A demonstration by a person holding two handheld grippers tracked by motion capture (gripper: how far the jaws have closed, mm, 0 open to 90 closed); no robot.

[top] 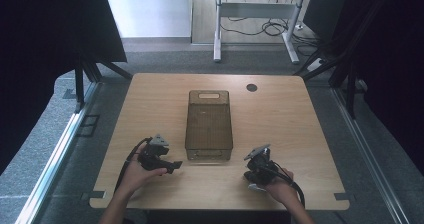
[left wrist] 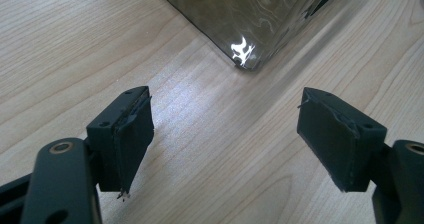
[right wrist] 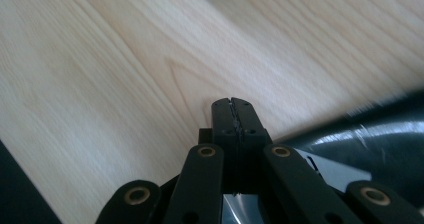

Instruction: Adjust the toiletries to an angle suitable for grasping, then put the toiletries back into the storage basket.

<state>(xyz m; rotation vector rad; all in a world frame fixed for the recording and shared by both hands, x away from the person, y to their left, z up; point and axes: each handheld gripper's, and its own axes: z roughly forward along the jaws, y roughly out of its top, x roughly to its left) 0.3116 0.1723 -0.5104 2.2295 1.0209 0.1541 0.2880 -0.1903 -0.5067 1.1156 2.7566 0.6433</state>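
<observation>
Right now the biggest thing is the wooden table point(top: 150, 109), light brown with wavy grain lines. Both grippers are low over it, near the person's edge.

Next in size is the smoky see-through plastic bin point(top: 209, 125). It stands upright on the table, between the two grippers and a bit farther out from the person than they are. It has a handle hole at its far end. In the left gripper view one bottom corner of the bin point(left wrist: 247, 59) is just ahead of the jaws, with a bright spot of light on it. The bin is near these jaws but not touching them.

Then come the grippers. The left gripper point(top: 167, 165) is held in the person's left hand point(top: 137, 176) and points toward the near end of the bin. Its jaws are wide apart with nothing but bare wood between them.

The right gripper point(top: 252, 176) is in the right hand point(top: 280, 186), off to the other side of the bin and apart from it. Its jaws are pressed together with nothing between them. In the right gripper view, a shiny dark thing lies beside this gripper, too blurry to name.

Smallest is a dark round hole point(top: 251, 87) in the table, far beyond the right gripper.
</observation>
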